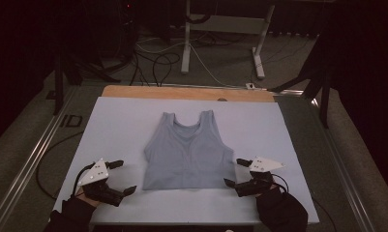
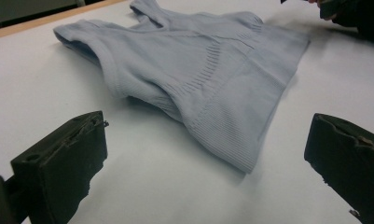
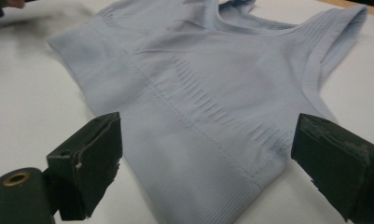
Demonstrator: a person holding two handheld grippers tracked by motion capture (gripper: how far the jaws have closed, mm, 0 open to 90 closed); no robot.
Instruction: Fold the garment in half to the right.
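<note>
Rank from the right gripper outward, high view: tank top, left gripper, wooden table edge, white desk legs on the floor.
From the right gripper:
1. Tank top, right beside it, centre of the mat.
2. Left gripper, across the top's hem.
3. Wooden table edge, far side.
4. White desk legs, on the floor behind.

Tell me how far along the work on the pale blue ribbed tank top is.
Done: the pale blue ribbed tank top lies flat, unfolded. In hand: the left gripper and right gripper flank its hem, jaws open, holding nothing. Left: seemingly all the handling.
</note>
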